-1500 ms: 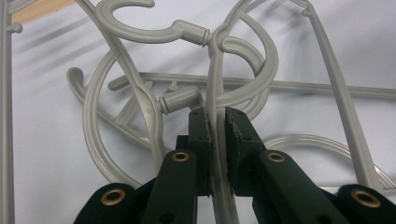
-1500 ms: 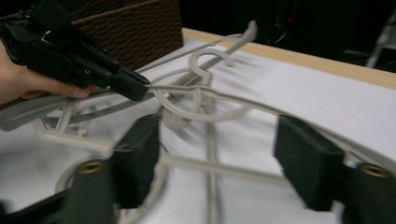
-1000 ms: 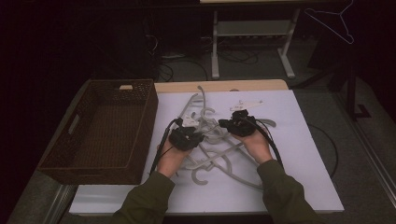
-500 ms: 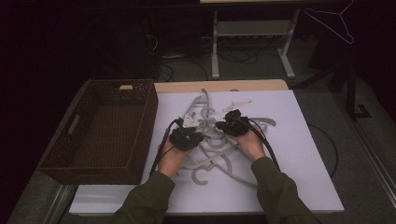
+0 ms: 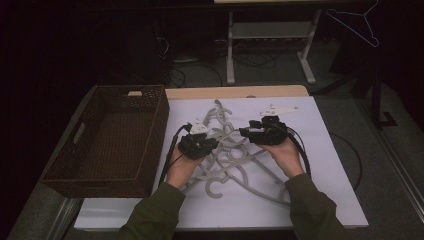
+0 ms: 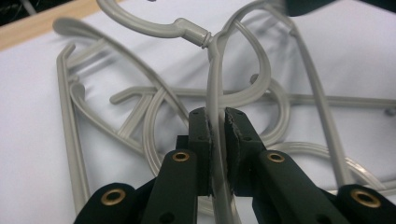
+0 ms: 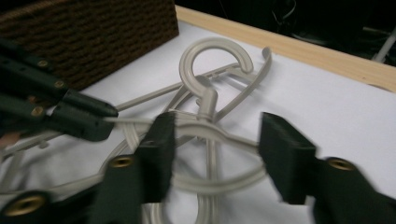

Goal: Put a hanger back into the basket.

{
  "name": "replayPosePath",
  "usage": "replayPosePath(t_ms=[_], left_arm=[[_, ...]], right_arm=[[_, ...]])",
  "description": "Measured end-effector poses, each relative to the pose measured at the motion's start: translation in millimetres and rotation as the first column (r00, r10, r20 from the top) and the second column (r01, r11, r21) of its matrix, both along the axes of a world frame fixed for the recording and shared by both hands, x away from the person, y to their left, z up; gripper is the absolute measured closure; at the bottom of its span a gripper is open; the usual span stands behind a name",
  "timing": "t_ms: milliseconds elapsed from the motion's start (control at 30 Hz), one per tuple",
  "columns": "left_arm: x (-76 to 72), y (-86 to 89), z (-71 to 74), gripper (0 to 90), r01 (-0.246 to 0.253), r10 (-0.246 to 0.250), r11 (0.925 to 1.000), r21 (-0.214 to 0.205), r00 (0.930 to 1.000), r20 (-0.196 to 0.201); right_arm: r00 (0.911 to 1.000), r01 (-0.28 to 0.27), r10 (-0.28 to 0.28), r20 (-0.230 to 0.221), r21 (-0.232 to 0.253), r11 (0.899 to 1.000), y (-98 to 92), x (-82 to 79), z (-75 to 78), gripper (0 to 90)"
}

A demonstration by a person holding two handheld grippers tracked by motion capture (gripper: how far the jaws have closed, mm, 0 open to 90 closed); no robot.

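**Hangers still tangled, basket still bare**

I have my left gripper clamped on one grey hanger; its pads pinch the thin bar just below the neck, and the hook curls away above them. That hanger is still caught up in the pile of hangers on the white sheet, in the middle of the table, just right of the basket. My right gripper stands with its jaws apart, and they have just been opening. A hanger's neck and shoulder bar lie between them, but I judge the pads press on nothing. From above, both grippers hover over the far side of the pile, the left nearer the basket, the right a little farther from it.

As I read it, the job is to work hangers out of the tangle and put them in the basket. None lies in the basket as far as I can see, so nothing is done yet. One hanger is gripped; it has yet to be pulled free and carried over, and the rest of the pile waits.

Against the frame from a second ago: my left hand sits where it was, grip unchanged. My right hand drew in toward the left, then pulled back out to the right, and its jaws, shut then, are now apart. The pile looks much as before.
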State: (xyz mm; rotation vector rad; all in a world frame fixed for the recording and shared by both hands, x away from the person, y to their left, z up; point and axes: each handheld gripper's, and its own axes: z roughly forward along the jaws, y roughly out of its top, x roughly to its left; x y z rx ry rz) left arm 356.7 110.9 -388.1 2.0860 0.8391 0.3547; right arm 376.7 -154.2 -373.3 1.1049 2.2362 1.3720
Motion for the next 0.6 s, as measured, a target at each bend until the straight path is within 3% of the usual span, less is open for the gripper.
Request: replayPosePath(t_ms=[100,200,400,600], left_arm=[[-1.1,0.6,5.3,82.2,0.012,-0.012,0.9999,-0.001,0.9999,0.005],[-3.5,0.3,10.0,82.3,0.019,-0.019,0.9998,-0.003,0.9997,0.014],[-6.6,-1.3,17.9,82.4,0.042,-0.042,0.9991,0.007,0.9985,0.034],[-11.8,-2.3,22.3,82.4,0.065,-0.066,0.9978,0.016,0.9964,0.053]], right_arm=[[0.9994,0.030,-0.030,0.014,0.002,1.000,-15.1,-8.5,1.7,25.3],[0.9976,0.063,-0.063,0.029,0.005,0.998,-32.1,-17.5,2.7,21.7],[0.9935,0.097,-0.099,0.057,0.027,0.995,-60.5,-37.8,6.9,21.8],[0.9958,0.071,-0.072,0.057,0.027,0.997,-70.2,-54.1,3.2,21.2]])
